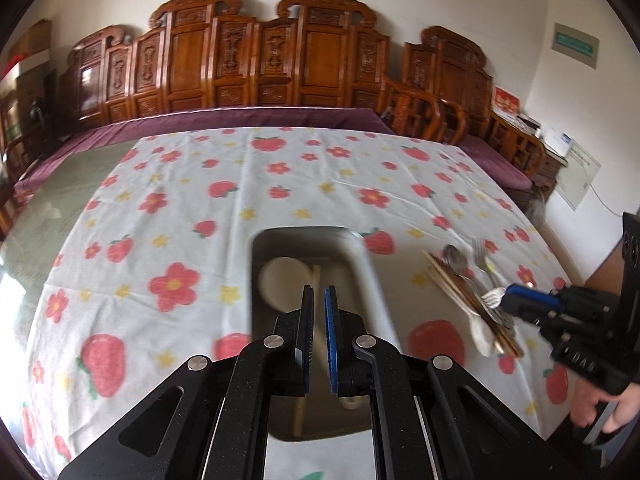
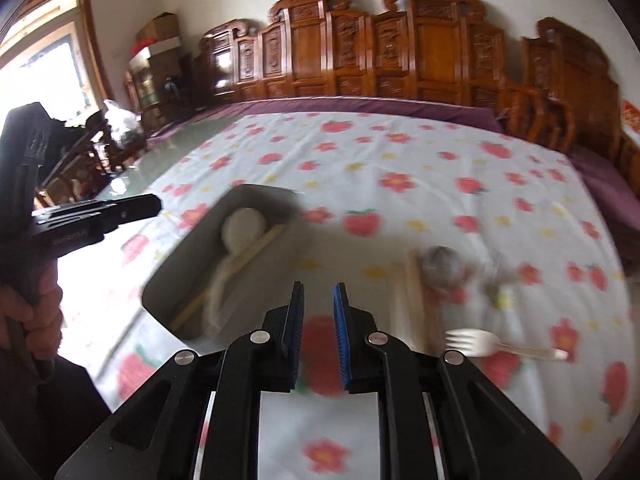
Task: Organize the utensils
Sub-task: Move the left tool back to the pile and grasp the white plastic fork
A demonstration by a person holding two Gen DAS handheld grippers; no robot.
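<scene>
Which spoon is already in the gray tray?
The white spoon lies inside the gray tray, beside a wooden chopstick. The shiny metal spoon is outside it, in the pile on the flowery tablecloth.

Two cameras look at one table. Each camera sits on a gripper and looks forward and down along its two fingers.

The left camera looks over the left gripper [image 1: 319,294] from right above the gray tray [image 1: 370,264]. It is close to the tray. The right gripper [image 1: 505,298] shows at its right edge.

The right camera looks over the right gripper [image 2: 319,292] from a spot more to the right. The tray [image 2: 160,280] lies to its left, and the left gripper [image 2: 154,201] shows at its left edge.

Both views share the tray, the flowered cloth [image 1: 280,184], the heap of utensils [image 1: 468,280] and the carved wooden bench [image 1: 256,56] at the far wall.
</scene>
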